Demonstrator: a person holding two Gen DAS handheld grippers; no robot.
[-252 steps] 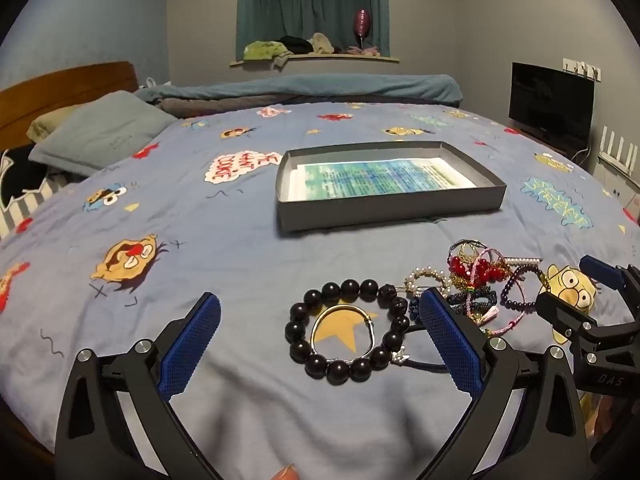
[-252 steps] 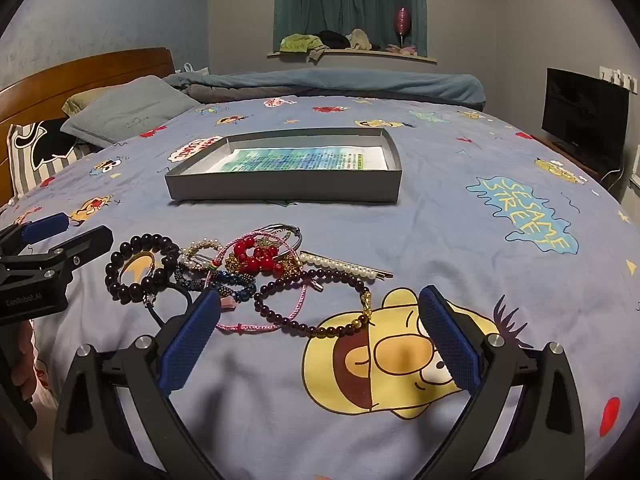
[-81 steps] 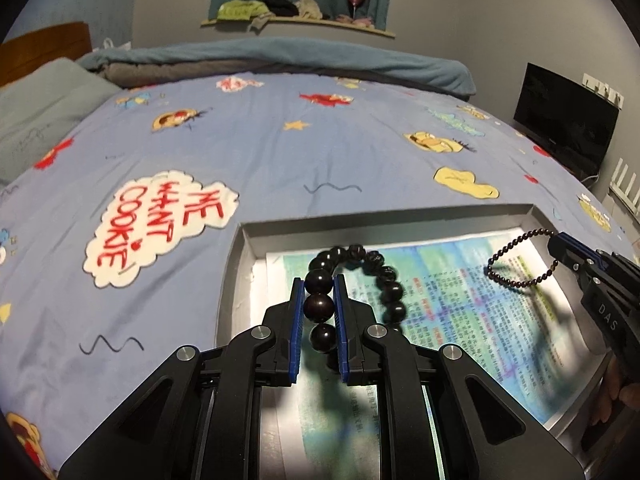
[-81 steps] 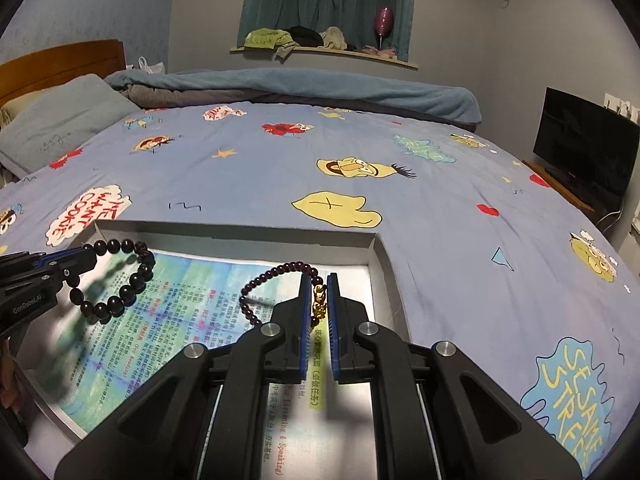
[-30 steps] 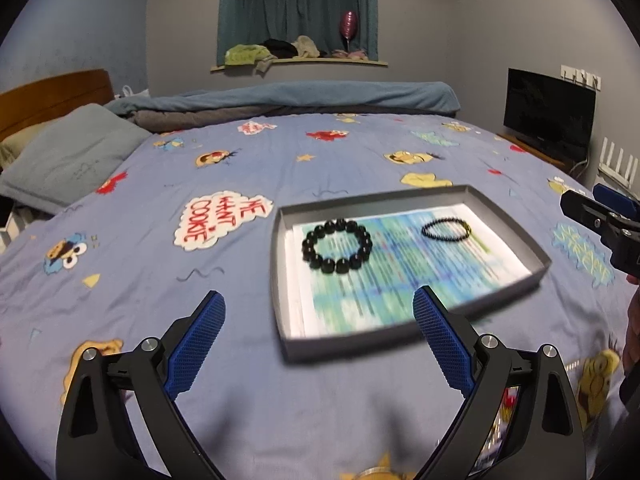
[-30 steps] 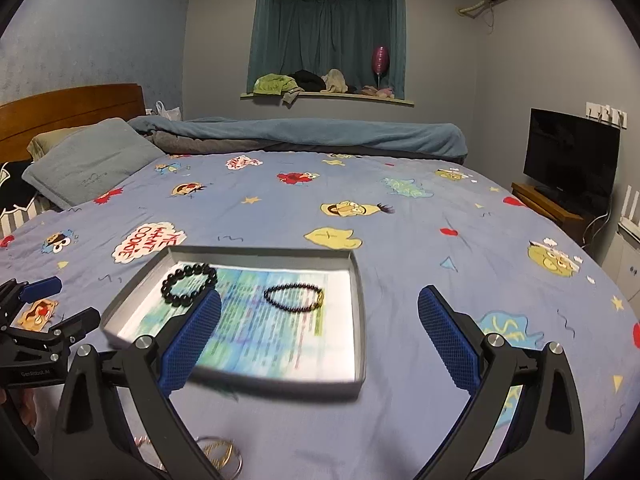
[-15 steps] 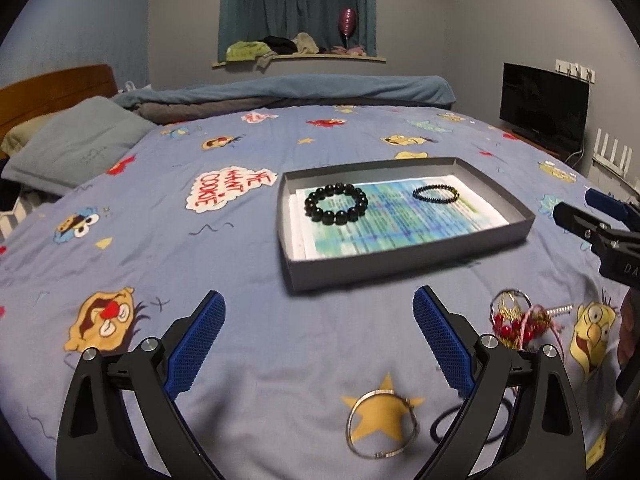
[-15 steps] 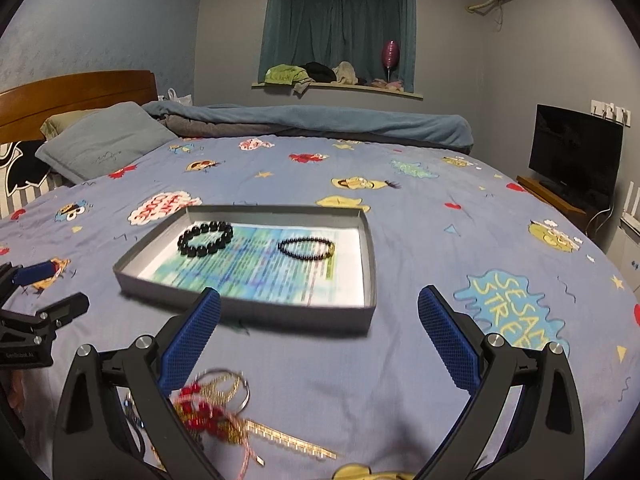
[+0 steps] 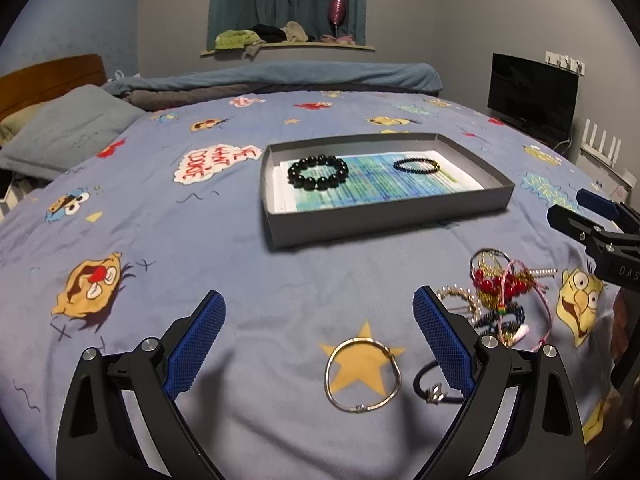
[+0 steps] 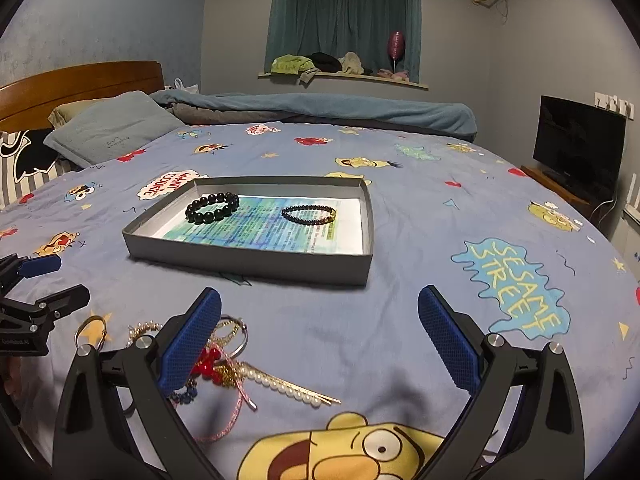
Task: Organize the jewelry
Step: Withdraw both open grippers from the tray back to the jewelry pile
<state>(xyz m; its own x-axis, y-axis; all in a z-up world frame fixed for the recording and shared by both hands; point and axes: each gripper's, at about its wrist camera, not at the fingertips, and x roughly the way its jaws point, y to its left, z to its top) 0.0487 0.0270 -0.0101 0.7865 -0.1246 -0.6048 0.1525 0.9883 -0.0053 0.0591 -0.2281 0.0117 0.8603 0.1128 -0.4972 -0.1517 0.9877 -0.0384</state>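
A grey tray (image 9: 384, 220) (image 10: 248, 262) lies on the bed and holds a big black bead bracelet (image 9: 318, 172) (image 10: 212, 208) and a thin dark bead bracelet (image 9: 416, 165) (image 10: 308, 215). My left gripper (image 9: 320, 340) is open and empty above a silver bangle (image 9: 363, 374) on a yellow star. A black cord (image 9: 432, 388) lies by its right finger. A tangled pile of jewelry (image 9: 500, 296) (image 10: 216, 364) with red beads and a pearl clip (image 10: 288, 386) lies to the right. My right gripper (image 10: 320, 340) is open and empty, its left finger over the pile.
The blue cartoon bedsheet (image 9: 160, 208) covers the bed. Pillows (image 10: 108, 128) and a wooden headboard (image 10: 80, 80) are at the far left, a folded blanket (image 9: 280, 76) at the back. A black TV (image 10: 576, 140) stands at the right.
Both grippers have pulled back from the tray toward the near side of the bed. The bangle and the jewelry pile now sit closer to the fingers.
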